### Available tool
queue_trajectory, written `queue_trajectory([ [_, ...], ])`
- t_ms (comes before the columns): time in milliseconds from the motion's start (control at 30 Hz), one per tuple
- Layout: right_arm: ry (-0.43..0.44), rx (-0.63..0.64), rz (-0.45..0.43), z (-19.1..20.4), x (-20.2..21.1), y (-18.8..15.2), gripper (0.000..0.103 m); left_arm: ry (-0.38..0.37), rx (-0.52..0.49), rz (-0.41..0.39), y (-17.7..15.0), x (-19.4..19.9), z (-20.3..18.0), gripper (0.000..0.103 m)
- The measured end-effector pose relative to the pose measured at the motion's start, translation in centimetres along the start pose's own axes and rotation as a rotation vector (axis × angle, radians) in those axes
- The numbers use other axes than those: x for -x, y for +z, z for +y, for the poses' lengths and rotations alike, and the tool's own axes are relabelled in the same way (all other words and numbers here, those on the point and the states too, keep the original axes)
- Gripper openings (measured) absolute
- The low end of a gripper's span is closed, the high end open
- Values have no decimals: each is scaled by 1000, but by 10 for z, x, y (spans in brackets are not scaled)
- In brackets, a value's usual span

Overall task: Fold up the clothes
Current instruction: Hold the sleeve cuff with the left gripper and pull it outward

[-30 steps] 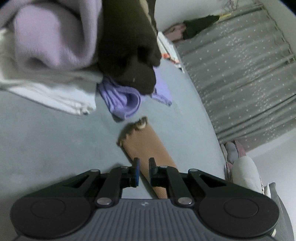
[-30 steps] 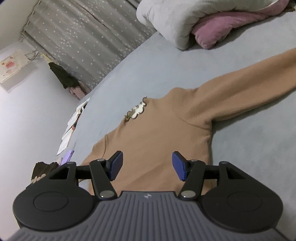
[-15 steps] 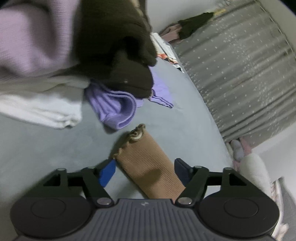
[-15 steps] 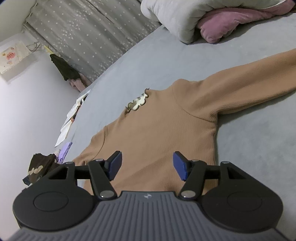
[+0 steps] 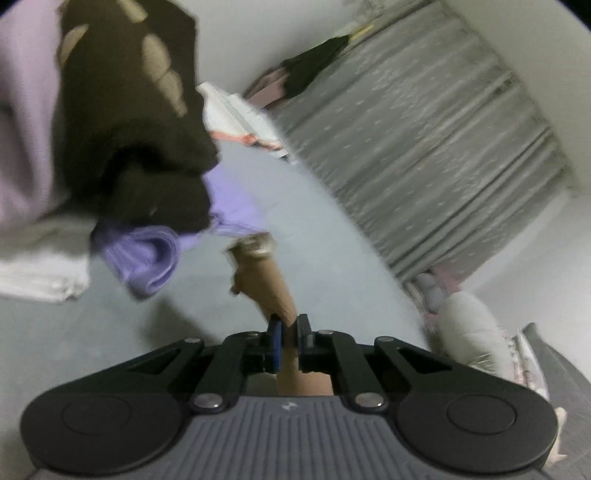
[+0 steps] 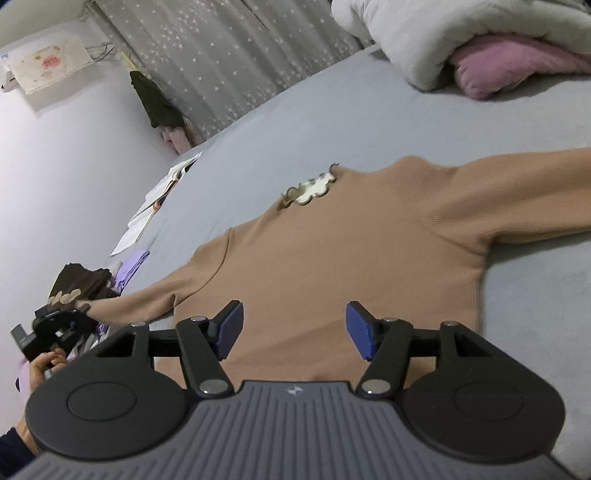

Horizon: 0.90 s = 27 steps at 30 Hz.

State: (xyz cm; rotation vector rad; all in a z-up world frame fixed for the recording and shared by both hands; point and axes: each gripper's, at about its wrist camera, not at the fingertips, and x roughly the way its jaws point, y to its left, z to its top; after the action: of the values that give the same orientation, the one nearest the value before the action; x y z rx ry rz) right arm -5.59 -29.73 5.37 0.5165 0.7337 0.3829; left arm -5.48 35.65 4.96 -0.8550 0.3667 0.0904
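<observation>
A tan long-sleeved sweater [image 6: 351, 251] lies face up and spread flat on the grey bed [image 6: 332, 122], its frilled collar [image 6: 312, 186] pointing away. My right gripper [image 6: 293, 328] hovers open over the lower body of the sweater with nothing between its fingers. In the left wrist view my left gripper [image 5: 289, 328] is shut on the sweater's sleeve [image 5: 264, 280] a little behind the cuff, and the sleeve is lifted off the sheet. In the right wrist view that gripper [image 6: 55, 328] shows at the far left with a hand [image 6: 40, 369] around it.
A heap of clothes lies just beyond the held sleeve: a dark brown garment [image 5: 140, 147], a purple one [image 5: 147, 254], a white cloth [image 5: 40, 273]. Loose papers [image 6: 159, 199] lie at the bed's far edge. A rolled duvet [image 6: 461, 33] and pink pillow [image 6: 517, 62] sit beyond the right sleeve.
My left gripper opened around the sleeve, then closed on it and raised it. The right gripper slid sideways over the sweater, still open.
</observation>
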Motion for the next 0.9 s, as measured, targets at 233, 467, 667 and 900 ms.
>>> queue_trajectory([
  [233, 56, 200, 120, 109, -72, -37, 64, 47, 80, 66, -7, -25, 26, 6],
  [467, -65, 667, 167, 225, -48, -156, 71, 80, 85, 129, -8, -33, 42, 6],
  [667, 7, 787, 198, 248, 14, -237, 77, 78, 108, 145, -9, -32, 49, 6],
  [900, -199, 1193, 84, 269, 5, -294, 74, 73, 113, 182, -10, -31, 58, 6],
])
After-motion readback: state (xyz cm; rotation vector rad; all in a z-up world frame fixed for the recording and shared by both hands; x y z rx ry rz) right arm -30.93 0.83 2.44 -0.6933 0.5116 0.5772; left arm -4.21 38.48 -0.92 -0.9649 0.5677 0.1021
